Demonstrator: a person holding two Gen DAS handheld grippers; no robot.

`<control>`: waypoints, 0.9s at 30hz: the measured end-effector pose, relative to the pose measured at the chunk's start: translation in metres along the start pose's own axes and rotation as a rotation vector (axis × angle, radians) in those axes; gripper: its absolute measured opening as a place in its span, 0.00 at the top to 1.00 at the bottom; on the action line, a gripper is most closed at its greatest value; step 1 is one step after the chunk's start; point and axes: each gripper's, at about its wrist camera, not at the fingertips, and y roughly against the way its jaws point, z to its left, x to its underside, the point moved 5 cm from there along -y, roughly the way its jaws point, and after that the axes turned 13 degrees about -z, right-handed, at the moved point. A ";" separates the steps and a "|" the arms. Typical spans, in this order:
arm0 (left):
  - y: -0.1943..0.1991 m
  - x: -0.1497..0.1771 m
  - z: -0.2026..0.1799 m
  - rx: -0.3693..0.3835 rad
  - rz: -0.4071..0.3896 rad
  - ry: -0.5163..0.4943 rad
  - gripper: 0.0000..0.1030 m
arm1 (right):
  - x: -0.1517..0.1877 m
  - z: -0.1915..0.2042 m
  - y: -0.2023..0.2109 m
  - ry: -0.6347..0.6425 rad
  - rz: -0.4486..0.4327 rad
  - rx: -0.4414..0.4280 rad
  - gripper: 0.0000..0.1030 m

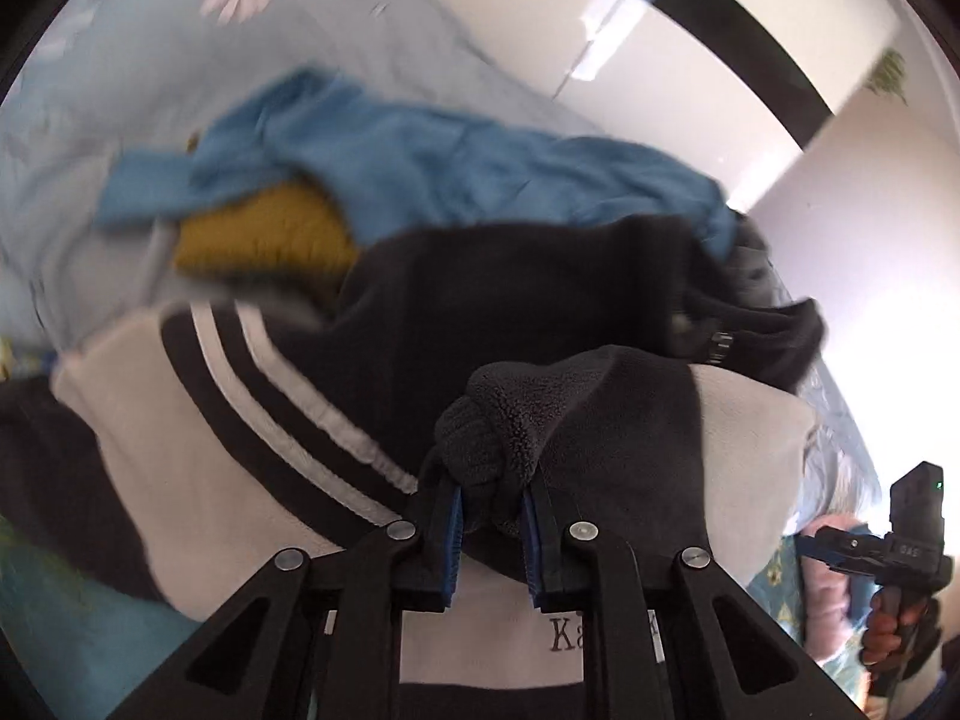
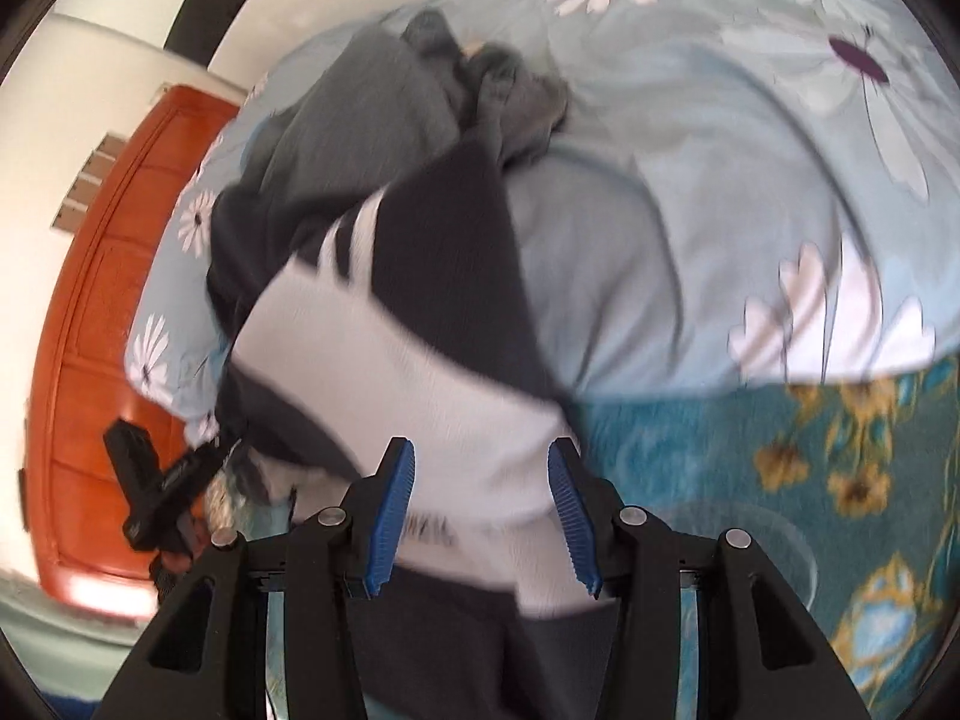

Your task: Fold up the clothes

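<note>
The left tool (image 1: pixel 491 531) is clenched on a bunched fold of dark fleece (image 1: pixel 522 420) belonging to the black and white striped garment (image 1: pixel 240 420), which lies on the bed's floral duvet (image 2: pixel 690 180). Beyond that garment lie a mustard piece (image 1: pixel 264 240) and a blue garment (image 1: pixel 420 162), both on the duvet. The right tool (image 2: pixel 480 516) stands partly parted with the garment's white cloth (image 2: pixel 480 450) between its blue pads (image 2: pixel 396 516); whether they press on it I cannot tell.
</note>
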 end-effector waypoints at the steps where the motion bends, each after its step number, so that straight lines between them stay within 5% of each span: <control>1: -0.003 0.000 0.001 0.012 -0.001 0.028 0.82 | -0.007 -0.003 -0.004 -0.001 -0.020 0.001 0.54; 7: 0.011 0.002 -0.020 0.077 -0.030 0.014 0.82 | -0.020 -0.016 -0.015 -0.027 -0.042 0.032 0.54; 12: 0.017 -0.010 -0.038 0.096 -0.047 -0.027 0.82 | 0.035 -0.015 -0.005 0.144 0.081 0.114 0.54; 16: 0.025 -0.029 -0.065 0.176 -0.080 -0.003 0.83 | 0.076 -0.025 -0.017 0.096 0.165 0.104 0.53; 22: 0.059 -0.070 -0.134 0.319 -0.143 -0.085 0.84 | 0.063 -0.022 -0.038 0.161 0.064 0.191 0.54; 27: 0.078 -0.094 -0.184 0.415 -0.180 -0.153 0.84 | 0.065 -0.008 -0.048 0.187 0.036 0.148 0.54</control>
